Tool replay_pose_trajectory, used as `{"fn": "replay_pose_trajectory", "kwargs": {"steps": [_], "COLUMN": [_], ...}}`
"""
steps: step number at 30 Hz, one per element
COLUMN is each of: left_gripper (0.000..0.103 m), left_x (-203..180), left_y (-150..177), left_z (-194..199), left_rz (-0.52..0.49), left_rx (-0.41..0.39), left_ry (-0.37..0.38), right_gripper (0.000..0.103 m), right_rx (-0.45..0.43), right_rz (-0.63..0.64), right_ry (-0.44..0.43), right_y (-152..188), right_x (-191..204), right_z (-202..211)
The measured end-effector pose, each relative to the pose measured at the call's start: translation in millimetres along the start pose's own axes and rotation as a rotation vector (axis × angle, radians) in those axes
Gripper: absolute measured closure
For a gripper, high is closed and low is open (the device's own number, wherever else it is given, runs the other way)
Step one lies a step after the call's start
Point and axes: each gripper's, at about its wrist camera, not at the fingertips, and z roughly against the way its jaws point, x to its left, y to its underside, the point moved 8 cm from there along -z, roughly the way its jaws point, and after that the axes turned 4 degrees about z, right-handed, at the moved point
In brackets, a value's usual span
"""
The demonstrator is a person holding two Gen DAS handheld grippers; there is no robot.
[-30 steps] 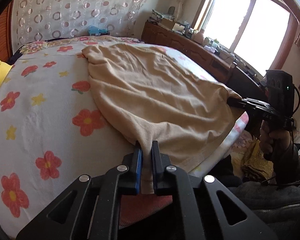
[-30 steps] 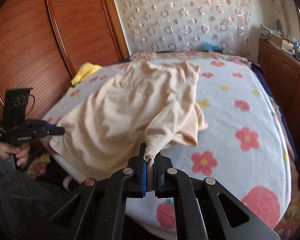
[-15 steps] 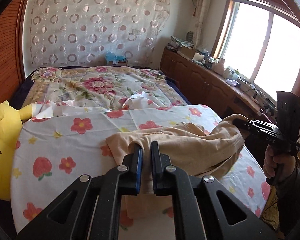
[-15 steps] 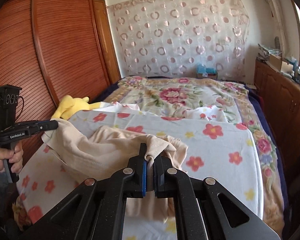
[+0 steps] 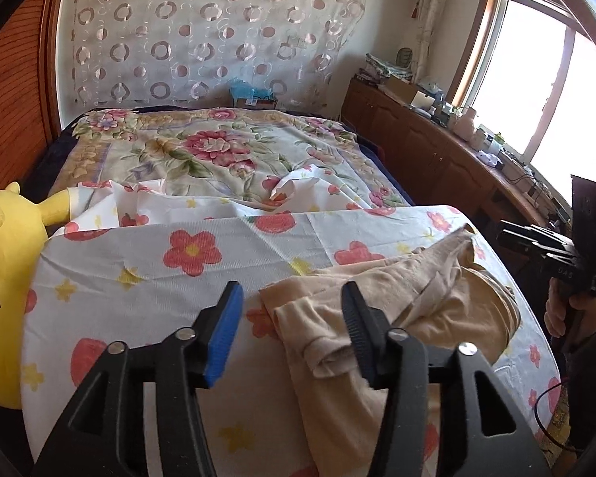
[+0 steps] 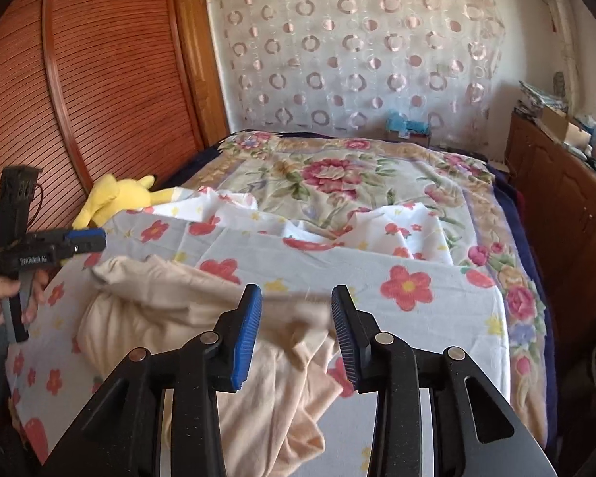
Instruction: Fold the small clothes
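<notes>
The beige garment (image 5: 449, 310) is heaped in rumpled folds on the flowered sheet (image 5: 202, 254); it is released by the opening left gripper (image 5: 290, 326) and right gripper (image 6: 296, 332).

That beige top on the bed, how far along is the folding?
Done: the beige top lies doubled over in a loose, rumpled heap on the flowered sheet. In hand: nothing; the left gripper and right gripper are both opening, no pad pressing the cloth. Left: it looks like only a first fold, so smoothing and further folds probably remain.
</notes>
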Motion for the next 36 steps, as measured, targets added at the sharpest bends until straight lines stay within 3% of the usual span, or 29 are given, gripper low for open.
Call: {"fn": "replay_pose_trajectory", "kwargs": {"steps": [1,2,7,11,12,14,17,21,24,28,30,36], "left_gripper": [0.026,0.024,0.024,0.024,0.024,0.024,0.024,0.024,0.024,0.024,0.024,0.024], "left_x": [0,0,-6,-14,-15,-15,-14,19,31,26,17,-9], "left_y": [5,11,37,38,35,28,13,-9,-20,-26,-25,-17], "left_z": [4,7,-6,-23,-27,-36,-49,-68,-61,-39,-28,-14], "left_rz": [-0.006,-0.01,-0.045,-0.064,-0.066,-0.068,-0.077,-0.013,0.039,0.025,0.002,-0.051], "left_rx": [0.003,0.008,0.094,0.134,0.137,0.142,0.128,0.095,0.045,0.0,-0.009,0.01], "left_ry": [0.007,0.014,0.04,0.063,0.061,0.054,0.054,-0.066,-0.074,-0.055,-0.038,0.027], "right_gripper": [0.062,0.062,0.062,0.062,0.065,0.093,0.101,0.101,0.101,0.101,0.101,0.101], "right_rx": [0.024,0.046,0.147,0.15,0.152,0.141,0.09,0.033,0.024,0.08,0.094,0.143], "right_rz": [0.012,0.023,0.037,-0.013,-0.023,-0.009,0.029,-0.021,-0.064,-0.033,-0.029,-0.028], "right_ry": [-0.008,-0.009,-0.042,-0.075,-0.08,-0.104,-0.113,0.006,0.061,0.125,0.116,0.151], "right_y": [6,11,31,19,16,10,3,-4,-3,7,7,-5], "right_x": [2,3,8,4,4,0,0,-24,-36,-38,-32,-28], "right_z": [-1,-4,-30,-48,-51,-54,-53,-48,-45,-54,-57,-54]}}
